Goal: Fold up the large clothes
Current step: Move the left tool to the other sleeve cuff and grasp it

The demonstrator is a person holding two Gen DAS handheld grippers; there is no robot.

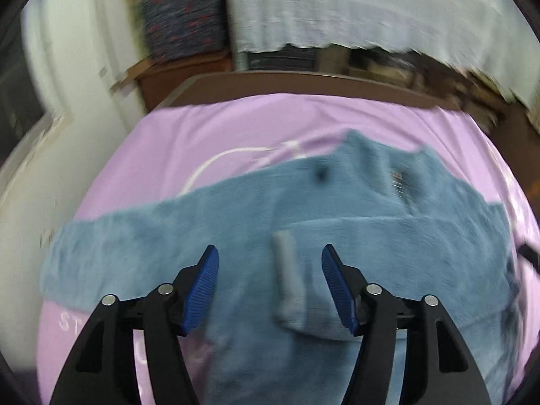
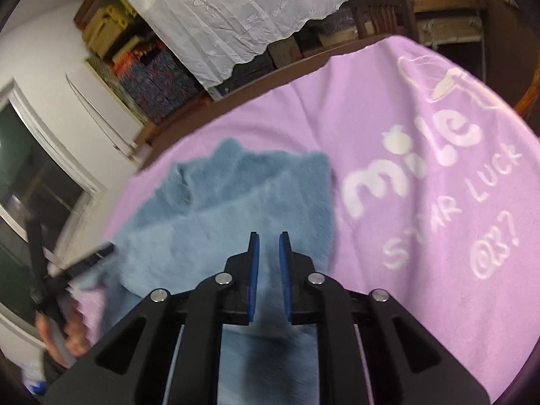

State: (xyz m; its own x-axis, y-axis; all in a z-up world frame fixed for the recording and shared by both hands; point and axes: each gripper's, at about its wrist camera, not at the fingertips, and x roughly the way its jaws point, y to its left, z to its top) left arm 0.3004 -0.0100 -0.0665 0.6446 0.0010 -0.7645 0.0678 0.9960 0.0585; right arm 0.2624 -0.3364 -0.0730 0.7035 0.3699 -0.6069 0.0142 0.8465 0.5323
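- Two claws hang over one blue fleece garment, which lies spread on a lilac cloth covering the table.
- Left claw: its blue-padded fingers stand wide apart, released, with nothing between them — the garment lies below, one sleeve stretched out to the left and the other folded across the body.
- A small grey tag or cuff sits on the fleece, in the gap between the left claw's fingers.
- Right claw: the pads are drawn close with a narrow slit between them; blue fleece shows through the slit, but I cannot tell whether cloth is pinched.
- In the right wrist view the lilac cloth carries white lettering — "STAR LUCK" reads clearly — just beside the garment's right edge.
- Behind the table, a white lace cloth drapes over furniture, with patterned boxes stacked near it.
- The left view is blurred.
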